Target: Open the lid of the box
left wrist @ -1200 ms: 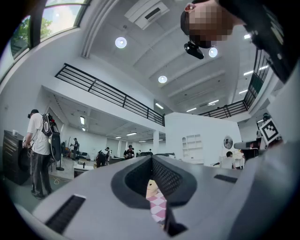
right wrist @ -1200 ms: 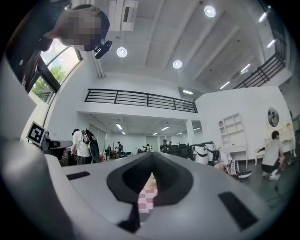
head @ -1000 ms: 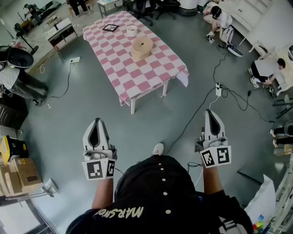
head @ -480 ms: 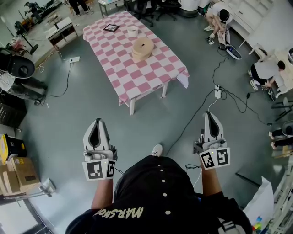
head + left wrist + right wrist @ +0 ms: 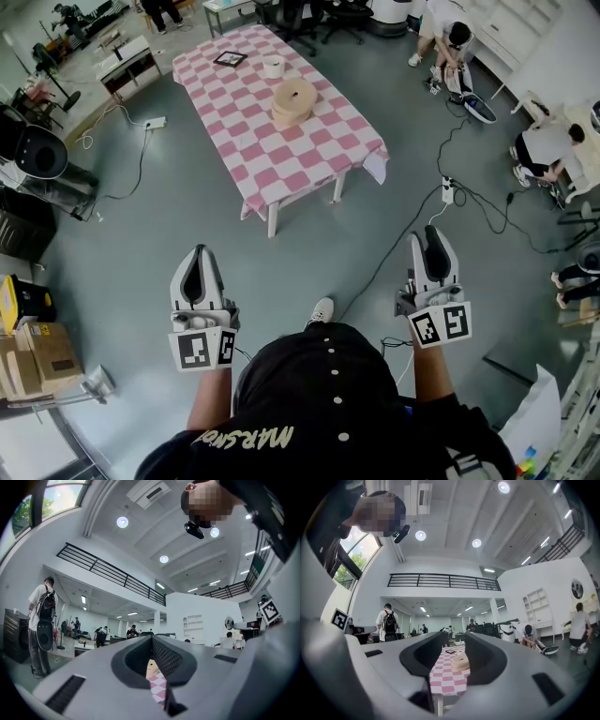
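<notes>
**Left:** the left gripper (image 5: 198,251) is held low over the grey floor (image 5: 131,234). Its jaws are closed tip to tip with nothing between them.

**Centre:** well apart from both grippers stands a table (image 5: 314,155) under a pink-and-white checked cloth. The round tan box (image 5: 292,97) sits near the table's middle. A white cup (image 5: 272,65) and a dark square frame (image 5: 230,58) lie toward the far end.

**Right:** the right gripper (image 5: 433,232) has its jaws opening to a narrow gap. They are empty, and the distant table shows through the gap.
</notes>
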Demonstrator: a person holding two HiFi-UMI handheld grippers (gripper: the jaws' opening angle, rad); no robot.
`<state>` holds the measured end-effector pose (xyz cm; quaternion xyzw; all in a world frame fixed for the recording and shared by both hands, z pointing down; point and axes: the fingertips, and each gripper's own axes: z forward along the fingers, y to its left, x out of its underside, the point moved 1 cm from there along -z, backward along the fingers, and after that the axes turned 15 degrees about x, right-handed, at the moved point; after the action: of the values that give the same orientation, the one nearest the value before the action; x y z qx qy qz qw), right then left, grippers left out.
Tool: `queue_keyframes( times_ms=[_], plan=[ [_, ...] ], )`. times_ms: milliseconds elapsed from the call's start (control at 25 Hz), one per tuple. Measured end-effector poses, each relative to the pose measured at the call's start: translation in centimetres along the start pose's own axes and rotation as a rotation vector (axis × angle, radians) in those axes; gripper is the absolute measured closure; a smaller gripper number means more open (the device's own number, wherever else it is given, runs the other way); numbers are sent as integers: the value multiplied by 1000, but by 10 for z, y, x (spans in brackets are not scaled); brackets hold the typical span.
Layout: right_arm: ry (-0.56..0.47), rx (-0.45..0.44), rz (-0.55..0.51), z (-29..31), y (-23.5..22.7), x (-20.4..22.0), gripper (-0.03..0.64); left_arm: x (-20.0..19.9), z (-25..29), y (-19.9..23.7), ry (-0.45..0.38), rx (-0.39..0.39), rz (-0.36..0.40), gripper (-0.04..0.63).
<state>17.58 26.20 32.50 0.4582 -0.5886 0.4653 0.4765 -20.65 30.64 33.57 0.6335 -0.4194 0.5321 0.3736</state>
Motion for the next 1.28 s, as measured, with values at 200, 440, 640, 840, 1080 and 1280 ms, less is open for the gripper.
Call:
queue_keyframes(
  times_ms=[200,440,640,840,1080,1280],
  plan=[
    [5,-17,6,1,2,1,389,1,1,-2,2,2,-2,588],
    [16,-25,4,0,0,4,291,5,5,-7,10,11,-9,588],
    [17,-14,-10,0,-5,5,222,7,11,-9,14,19,-10,588],
    [24,-16,-14,7,-11,8,219,10,20,-11,25,16,-7,589],
    [32,-35,-7,28,-24,15,213,10,42,-17,22,7,-2,589],
    [29,-54,7,49,-40,17,207,10,62,-23,15,-15,8,588]
  ],
)
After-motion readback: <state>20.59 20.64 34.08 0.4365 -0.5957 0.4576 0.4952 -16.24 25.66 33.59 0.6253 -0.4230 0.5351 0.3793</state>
